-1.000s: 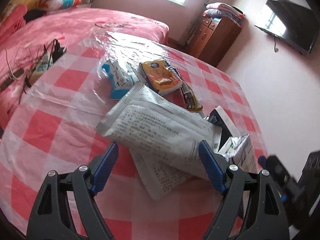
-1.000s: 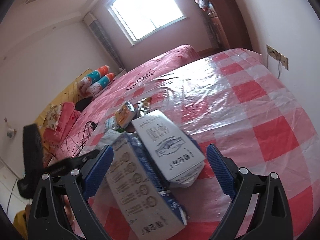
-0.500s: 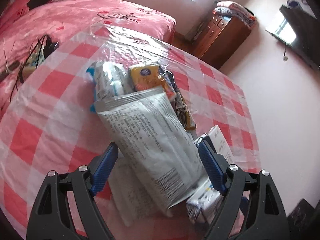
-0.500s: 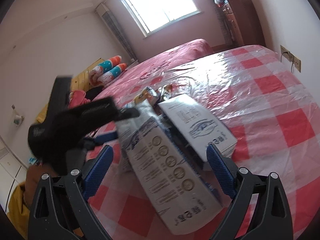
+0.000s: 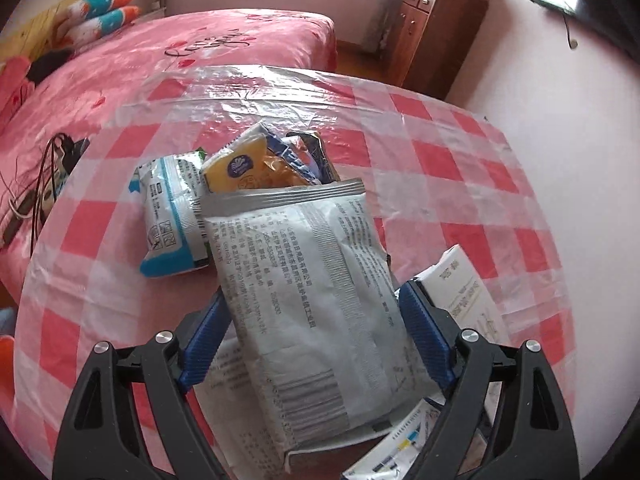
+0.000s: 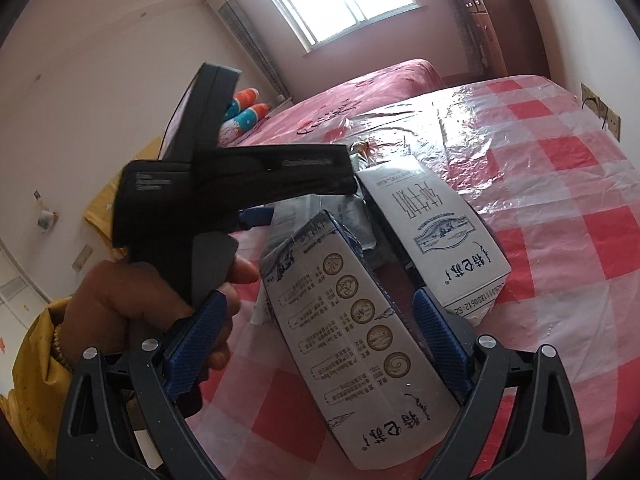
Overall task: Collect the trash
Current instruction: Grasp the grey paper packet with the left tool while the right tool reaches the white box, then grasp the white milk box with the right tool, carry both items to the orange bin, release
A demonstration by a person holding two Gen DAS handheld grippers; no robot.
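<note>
My left gripper fingers wide, grey-white printed foil pouch lying loose between them, right gripper fingers spread astride white-and-blue milk carton, gripping nothing.

Daylight from the window fills the room; its panes are blown out to white in the right wrist view. The clear plastic sheet over the checked cover throws pale glare along its far edge. Shadows are soft and shallow. Both views bend strongly toward black rounded corners. The near hand is dark against the light and slightly soft.
</note>
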